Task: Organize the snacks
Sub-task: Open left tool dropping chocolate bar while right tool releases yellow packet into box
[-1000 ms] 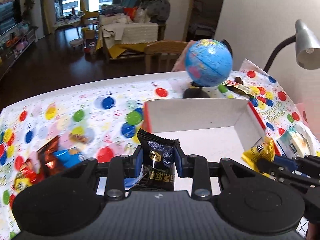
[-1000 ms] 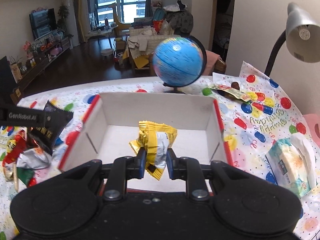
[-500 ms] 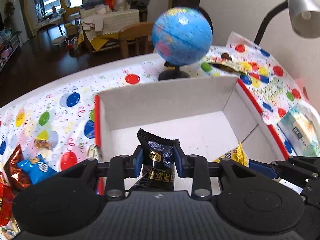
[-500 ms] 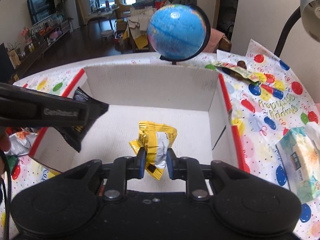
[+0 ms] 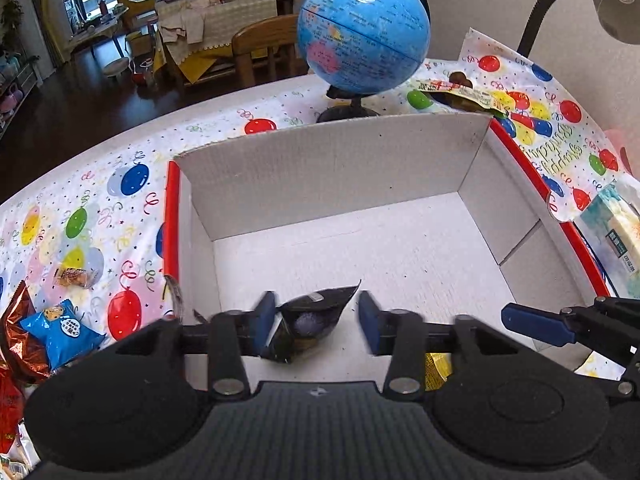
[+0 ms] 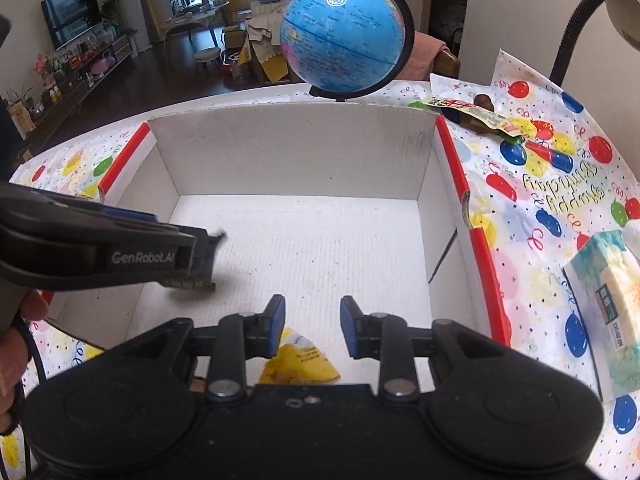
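Left wrist view: the left tool (image 5: 316, 322) hangs over the near edge of the white box (image 5: 332, 176), fingers spread wide, and the black snack packet (image 5: 310, 326) sits loose between them, tilted, low in the box's near left corner. Whether it touches the floor of the box, I cannot tell. Off to the right the right tool's blue-padded finger pokes in. Left of the box, on the balloon-print counter (image 5: 100, 200), a blue snack bag (image 5: 60, 334) lies beside a red foil wrapper (image 5: 18, 332). Beyond the far wall stands the globe (image 5: 362, 32).

Right wrist view: the right tool (image 6: 312, 328) is spread open too, nothing pinched, and the yellow snack packet (image 6: 298, 362) lies just below it on the box floor at the near edge. The left tool reaches in from the left. A tissue pack (image 6: 604, 308) rests on the counter to the right of the box, the globe at the far side.
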Tool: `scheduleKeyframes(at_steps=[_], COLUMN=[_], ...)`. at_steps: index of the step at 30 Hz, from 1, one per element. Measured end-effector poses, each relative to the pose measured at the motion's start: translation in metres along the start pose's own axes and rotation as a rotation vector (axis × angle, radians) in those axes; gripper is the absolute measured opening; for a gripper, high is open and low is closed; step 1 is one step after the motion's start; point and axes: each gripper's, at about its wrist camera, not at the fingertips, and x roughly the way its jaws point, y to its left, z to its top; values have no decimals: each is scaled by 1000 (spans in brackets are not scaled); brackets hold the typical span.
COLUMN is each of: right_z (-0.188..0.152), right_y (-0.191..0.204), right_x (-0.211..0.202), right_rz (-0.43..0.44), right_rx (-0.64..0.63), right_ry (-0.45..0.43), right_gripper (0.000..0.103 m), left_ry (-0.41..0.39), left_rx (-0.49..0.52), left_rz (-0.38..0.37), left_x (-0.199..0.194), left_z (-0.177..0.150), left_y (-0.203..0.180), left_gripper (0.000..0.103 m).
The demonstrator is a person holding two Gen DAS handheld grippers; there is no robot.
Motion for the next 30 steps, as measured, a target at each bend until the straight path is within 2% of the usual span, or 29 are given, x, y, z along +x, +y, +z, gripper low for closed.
scheduleKeyframes(at_steps=[1, 5, 7, 9, 12, 16, 23, 30], right_z=[0, -1, -1, -1, -1, -1, -3, -6], right_y=[0, 0, 1, 1, 3, 8, 20, 44], right_x=[-1, -9, -14, -21, -31, -46, -70, -94], right_rz=[-1, 4, 4, 7, 11, 8, 20, 36], right_rx=[3, 10, 14, 18, 12, 4, -5, -36], right_ry=[-2, -20, -36, -56, -82, -117, -170, -219], right_gripper=[36, 45, 56, 65, 66, 76, 84, 92], left_ry=[-7, -21, -31, -45, -61, -89, -133, -163], left_rx=[-6, -16, -23, -26, -34, -41, -57, -105], left_rz=[-7, -10, -13, -12, -12, -3, 14, 35], left_x=[-2, -11, -16, -23, -33, -49, -80, -113], left_z=[-1, -2, -3, -5, -6, -11, -23, -39], left_y=[2, 6, 8, 10, 14, 20, 34, 61], left_gripper=[57, 60, 65, 66, 66, 67, 71, 72])
